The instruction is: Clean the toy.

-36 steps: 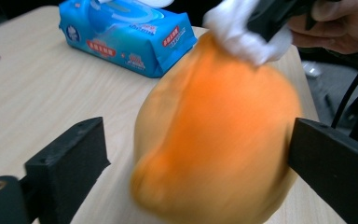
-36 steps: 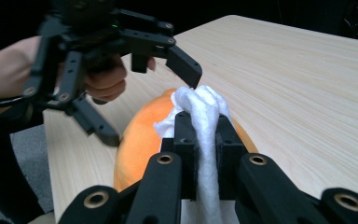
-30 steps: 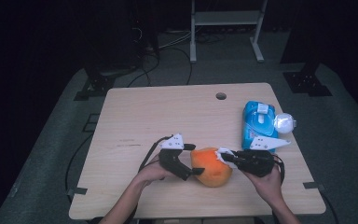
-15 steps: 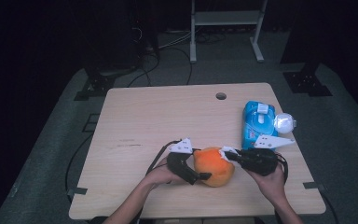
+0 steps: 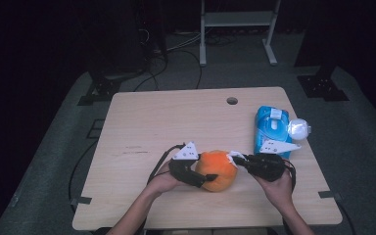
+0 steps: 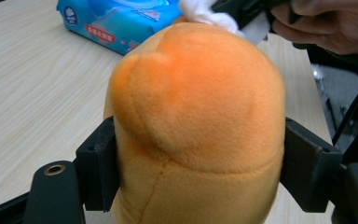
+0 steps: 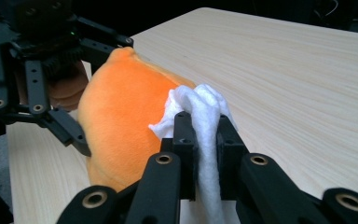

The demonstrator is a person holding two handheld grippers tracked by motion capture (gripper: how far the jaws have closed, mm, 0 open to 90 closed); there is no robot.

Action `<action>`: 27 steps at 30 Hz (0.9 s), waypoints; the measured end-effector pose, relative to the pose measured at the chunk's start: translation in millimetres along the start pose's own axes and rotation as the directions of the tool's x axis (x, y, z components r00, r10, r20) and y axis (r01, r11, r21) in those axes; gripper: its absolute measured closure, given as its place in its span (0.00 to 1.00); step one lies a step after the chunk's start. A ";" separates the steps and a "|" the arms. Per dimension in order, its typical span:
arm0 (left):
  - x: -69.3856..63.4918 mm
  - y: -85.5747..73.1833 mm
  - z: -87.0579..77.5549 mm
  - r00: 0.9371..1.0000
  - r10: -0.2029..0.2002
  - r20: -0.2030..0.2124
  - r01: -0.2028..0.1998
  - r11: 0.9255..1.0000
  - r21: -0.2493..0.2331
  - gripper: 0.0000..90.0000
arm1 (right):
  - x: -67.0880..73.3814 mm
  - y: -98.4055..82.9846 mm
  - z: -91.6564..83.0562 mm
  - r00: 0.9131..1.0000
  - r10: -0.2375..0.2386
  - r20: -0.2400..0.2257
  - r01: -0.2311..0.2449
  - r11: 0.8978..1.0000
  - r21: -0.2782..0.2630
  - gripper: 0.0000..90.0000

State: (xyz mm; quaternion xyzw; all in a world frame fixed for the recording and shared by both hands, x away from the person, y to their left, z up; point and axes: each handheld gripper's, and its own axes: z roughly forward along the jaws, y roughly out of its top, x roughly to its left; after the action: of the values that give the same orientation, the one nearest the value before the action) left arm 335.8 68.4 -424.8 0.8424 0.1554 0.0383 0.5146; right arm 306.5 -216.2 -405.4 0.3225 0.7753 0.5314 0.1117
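An orange plush toy [image 5: 218, 169] sits near the table's front edge between my two grippers. My left gripper [image 5: 203, 171] has just been closing, and its jaws now stand on either side of the plush [image 6: 200, 116]. Both pads [image 6: 100, 161] press into its flanks. From the right, my right gripper [image 5: 236, 157] is shut on a white wipe [image 7: 205, 112], and the wipe's bunched end rests against the plush [image 7: 121, 121]. The right gripper view has the left gripper [image 7: 51, 93] at the plush's far side.
A blue pack of wipes [image 5: 271, 128] lies at the table's right side, with a white round object [image 5: 298, 129] beside it at the edge. A cable hole [image 5: 232, 101] sits near the far edge of the wooden table [image 5: 176, 122]. A metal stand [image 5: 237, 19] is on the floor behind.
My left gripper has moved right onto the plush and its jaws have closed in on it. The right gripper with its wipe has stayed put.
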 end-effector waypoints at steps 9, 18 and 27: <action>0.5 -1.2 5.0 0.998 -0.066 -0.024 0.065 0.998 -0.026 0.26 | 28.5 9.0 8.8 0.992 -0.105 -0.077 0.105 0.994 -0.010 0.90; -7.5 -3.9 6.9 0.999 -0.030 -0.021 0.030 1.000 -0.008 0.27 | 23.0 11.2 10.0 0.994 -0.109 -0.011 0.109 0.994 -0.008 0.90; -3.7 -6.5 5.2 0.998 -0.054 -0.024 0.054 0.998 -0.022 0.27 | 12.9 -1.9 1.7 0.998 -0.060 0.001 0.060 0.998 0.002 0.91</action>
State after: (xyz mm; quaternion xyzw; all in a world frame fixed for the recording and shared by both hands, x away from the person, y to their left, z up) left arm 332.0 65.6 -432.5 0.8319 0.1841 0.0365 0.5222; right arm 296.8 -207.4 -405.6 0.2997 0.7851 0.5268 0.1278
